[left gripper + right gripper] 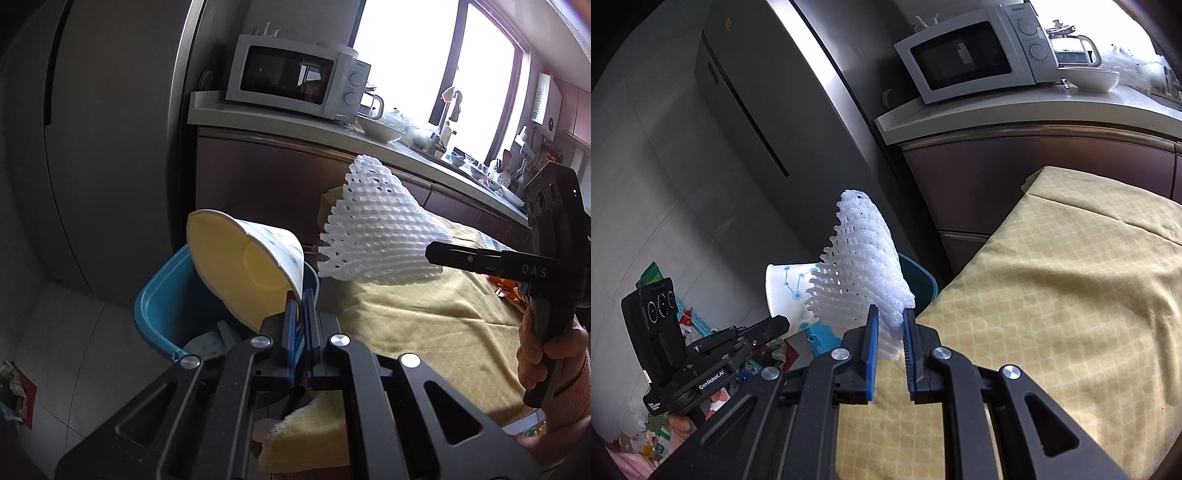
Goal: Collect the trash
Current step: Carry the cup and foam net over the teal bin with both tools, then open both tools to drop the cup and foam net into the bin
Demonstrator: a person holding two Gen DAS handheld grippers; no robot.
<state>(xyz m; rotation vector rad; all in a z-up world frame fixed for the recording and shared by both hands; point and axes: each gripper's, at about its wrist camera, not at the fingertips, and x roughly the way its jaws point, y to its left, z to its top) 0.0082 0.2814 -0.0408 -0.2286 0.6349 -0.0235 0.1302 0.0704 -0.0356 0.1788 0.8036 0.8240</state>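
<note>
My left gripper is shut on the wall of a white paper cup, which lies tilted on its side with its mouth facing the camera. The cup hangs over a blue bin on the floor beside the table. My right gripper is shut on the lower edge of a white foam fruit net, which it holds upright over the table's corner. In the left wrist view the net is just right of the cup, with the right gripper behind it. The cup and left gripper lie left of the net.
A yellow tablecloth covers the table on the right. Behind the bin stand a grey fridge and a counter with a microwave and a bowl. Scraps and wrappers litter the floor at the left.
</note>
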